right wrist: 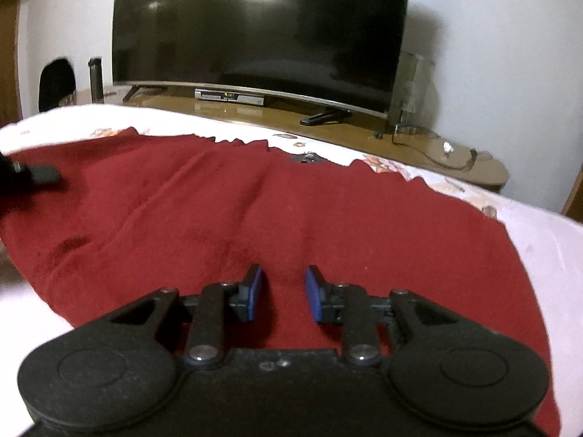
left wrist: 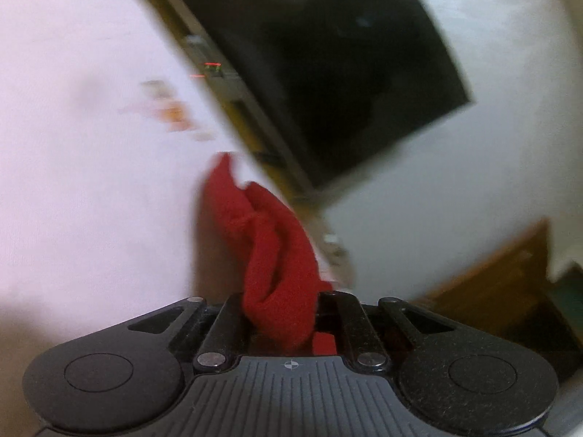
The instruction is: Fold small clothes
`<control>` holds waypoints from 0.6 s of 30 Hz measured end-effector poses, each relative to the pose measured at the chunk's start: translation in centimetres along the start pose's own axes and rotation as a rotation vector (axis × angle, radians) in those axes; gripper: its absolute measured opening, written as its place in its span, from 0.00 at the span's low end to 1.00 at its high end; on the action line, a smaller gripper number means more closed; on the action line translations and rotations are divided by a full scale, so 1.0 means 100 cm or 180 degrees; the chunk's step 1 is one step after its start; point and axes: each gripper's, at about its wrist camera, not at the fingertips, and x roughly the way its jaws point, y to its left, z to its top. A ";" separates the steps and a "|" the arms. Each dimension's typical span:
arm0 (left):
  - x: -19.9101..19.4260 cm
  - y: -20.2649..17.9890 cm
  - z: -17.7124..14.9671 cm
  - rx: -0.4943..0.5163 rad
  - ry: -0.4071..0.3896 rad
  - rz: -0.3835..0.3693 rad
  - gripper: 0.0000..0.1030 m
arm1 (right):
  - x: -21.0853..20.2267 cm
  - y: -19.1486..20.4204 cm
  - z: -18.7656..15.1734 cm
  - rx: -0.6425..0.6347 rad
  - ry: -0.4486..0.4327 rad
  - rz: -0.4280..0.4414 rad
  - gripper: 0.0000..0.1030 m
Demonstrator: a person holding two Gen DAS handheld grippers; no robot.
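The red cloth point(right wrist: 255, 200) lies spread on the bed point(right wrist: 539, 240), reaching its far edge. It looks soft, light and floppy, best pinched at corners. The left gripper point(left wrist: 280, 313) is clamped on bunched cloth; the right gripper point(right wrist: 282, 293) has jaws apart over a fold.

Home bedroom: television point(right wrist: 255, 29) on wooden stand point(right wrist: 364, 134), bed point(right wrist: 546, 255).

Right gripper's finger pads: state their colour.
Blue pads on the right gripper, clearest in the right wrist view.
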 end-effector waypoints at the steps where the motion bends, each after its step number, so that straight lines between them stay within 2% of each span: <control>1: 0.005 -0.016 0.004 0.0130 0.0034 -0.0102 0.08 | 0.001 -0.002 0.001 0.0055 0.0003 0.0031 0.26; 6: 0.058 -0.094 -0.003 0.0523 0.0478 -0.0671 0.08 | 0.000 -0.017 0.001 0.0382 -0.0001 0.0225 0.26; 8: 0.088 -0.119 -0.021 0.0641 0.0741 -0.0856 0.08 | -0.007 -0.046 -0.001 0.0912 0.0006 0.0509 0.26; 9: 0.103 -0.128 -0.032 0.0684 0.0864 -0.0923 0.08 | -0.015 -0.066 -0.006 0.1235 -0.0017 0.0574 0.28; 10: 0.118 -0.136 -0.044 0.0725 0.1005 -0.0960 0.08 | -0.025 -0.084 -0.012 0.1451 -0.0058 0.0524 0.32; 12: 0.153 -0.141 -0.075 0.0710 0.1353 -0.0975 0.08 | -0.050 -0.127 -0.030 0.1872 -0.0157 0.0448 0.34; 13: 0.171 -0.140 -0.092 0.0689 0.1529 -0.0930 0.08 | -0.060 -0.146 -0.038 0.2062 -0.0182 0.0420 0.40; 15: 0.206 -0.132 -0.131 0.0779 0.1940 -0.0682 0.08 | -0.085 -0.188 -0.060 0.2521 -0.0296 0.0341 0.52; 16: 0.217 -0.128 -0.147 0.0901 0.2068 -0.0572 0.09 | -0.098 -0.206 -0.070 0.2735 -0.0381 0.0343 0.66; 18: 0.213 -0.134 -0.153 0.1116 0.1965 -0.0586 0.12 | -0.121 -0.231 -0.084 0.3027 -0.0540 0.0304 0.72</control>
